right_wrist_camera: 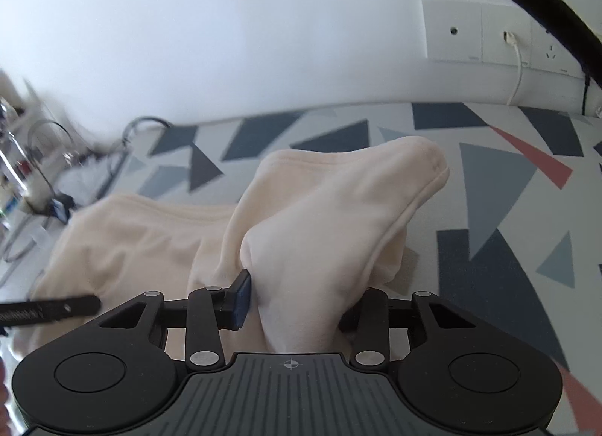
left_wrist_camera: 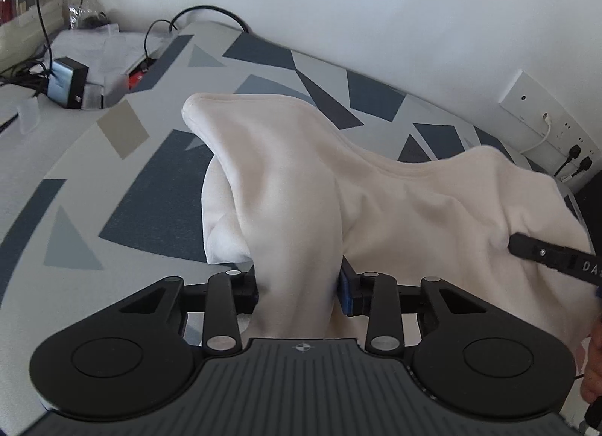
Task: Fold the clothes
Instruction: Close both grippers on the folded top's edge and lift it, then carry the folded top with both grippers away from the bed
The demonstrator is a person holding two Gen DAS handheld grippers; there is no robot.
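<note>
The garment (left_wrist_camera: 395, 202) is cream, soft and limp, a light knit that sags between its two held points and bunches wherever it is pinched. It hangs lifted over the patterned counter (left_wrist_camera: 124, 191), its far hem peaking up and its middle drooping toward the surface. The left claw (left_wrist_camera: 299, 285) is pinching a gathered fold of it near the left edge; the right claw (right_wrist_camera: 297, 300) is pinching another bunch on the right side. Cloth like this slips little between the pads but stretches and twists, so hems or corners make better holds than mid-panel folds. Which part each claw has, sleeve or hem, is probably not settled by these views.

The counter gives open room far and to the right. On the left sit a charger (left_wrist_camera: 67, 82) and cables (left_wrist_camera: 45, 22), near enough to snag a swung edge. A wall (right_wrist_camera: 225, 41) with sockets (right_wrist_camera: 485, 33) closes the far side.
</note>
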